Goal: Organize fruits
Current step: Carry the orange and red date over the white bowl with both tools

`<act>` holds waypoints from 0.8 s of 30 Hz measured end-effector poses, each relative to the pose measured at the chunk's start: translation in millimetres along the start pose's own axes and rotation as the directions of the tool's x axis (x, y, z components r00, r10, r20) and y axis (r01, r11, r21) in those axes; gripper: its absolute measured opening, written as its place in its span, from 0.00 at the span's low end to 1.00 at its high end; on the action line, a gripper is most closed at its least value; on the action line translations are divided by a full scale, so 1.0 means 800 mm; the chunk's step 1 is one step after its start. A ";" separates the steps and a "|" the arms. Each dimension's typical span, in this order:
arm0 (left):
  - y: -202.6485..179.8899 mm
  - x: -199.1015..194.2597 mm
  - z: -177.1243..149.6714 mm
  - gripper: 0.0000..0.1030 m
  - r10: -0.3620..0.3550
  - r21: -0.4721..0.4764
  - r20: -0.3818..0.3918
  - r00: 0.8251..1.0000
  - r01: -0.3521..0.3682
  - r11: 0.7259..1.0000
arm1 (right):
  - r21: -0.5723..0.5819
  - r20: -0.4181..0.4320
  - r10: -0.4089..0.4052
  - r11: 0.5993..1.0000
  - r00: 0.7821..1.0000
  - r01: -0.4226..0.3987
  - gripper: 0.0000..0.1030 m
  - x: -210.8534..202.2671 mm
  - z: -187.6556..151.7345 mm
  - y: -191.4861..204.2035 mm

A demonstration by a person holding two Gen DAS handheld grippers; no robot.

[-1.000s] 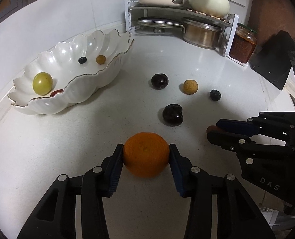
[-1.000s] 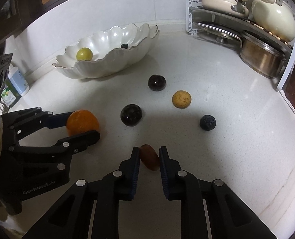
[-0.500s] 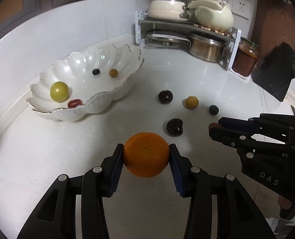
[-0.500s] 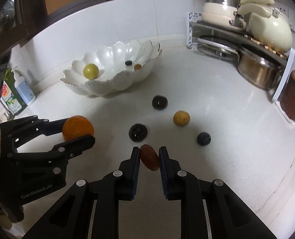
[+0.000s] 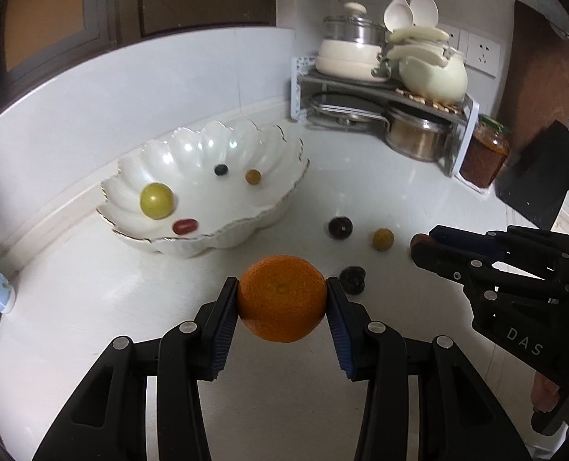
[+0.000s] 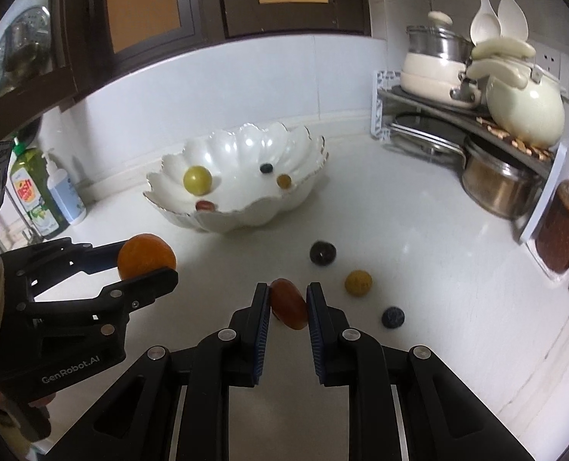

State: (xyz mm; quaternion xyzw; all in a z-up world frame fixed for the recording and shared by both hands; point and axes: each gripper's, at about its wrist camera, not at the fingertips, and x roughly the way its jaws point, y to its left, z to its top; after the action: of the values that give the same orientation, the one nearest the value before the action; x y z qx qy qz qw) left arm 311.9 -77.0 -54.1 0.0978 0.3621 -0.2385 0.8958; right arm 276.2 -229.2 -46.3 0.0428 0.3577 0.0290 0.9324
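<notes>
Our left gripper (image 5: 282,299) pinches the orange (image 5: 282,297) between its fingers, held above the tabletop (image 5: 92,288). Our right gripper (image 6: 287,301) pinches a red-brown fruit (image 6: 289,303), also lifted. The bowl (image 6: 284,199) ahead holds four small fruits; a dark plum (image 6: 322,253) lies on the tabletop.

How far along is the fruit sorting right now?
Partway. Four small fruits already sit in the white scalloped bowl. The left hand-held gripper holds an orange, the right hand-held gripper a reddish-brown fruit. Both are short of the bowl. Four fruits remain on the counter, including the blueberry.
</notes>
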 end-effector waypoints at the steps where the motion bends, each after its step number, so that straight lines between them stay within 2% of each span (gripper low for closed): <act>1: 0.001 -0.002 0.001 0.43 0.003 -0.001 0.003 1.000 -0.003 1.000 | -0.003 0.008 0.001 1.000 1.000 -0.001 0.20 -0.002 0.002 0.001; 11: 0.023 -0.024 0.016 0.43 0.058 -0.053 0.052 0.997 -0.055 0.997 | -0.019 0.071 0.028 0.999 0.997 -0.026 0.20 -0.012 0.027 0.017; 24: 0.054 -0.049 0.052 0.43 0.139 -0.071 0.144 0.980 -0.130 0.989 | -0.035 0.160 0.050 0.998 0.986 -0.045 0.20 -0.013 0.077 0.033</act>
State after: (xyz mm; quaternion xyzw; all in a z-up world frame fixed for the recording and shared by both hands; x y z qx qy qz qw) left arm 334.0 -40.1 3.0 0.0767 0.2942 -0.1727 0.9369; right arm 309.0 -207.4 9.1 0.0387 0.2795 0.0531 0.9579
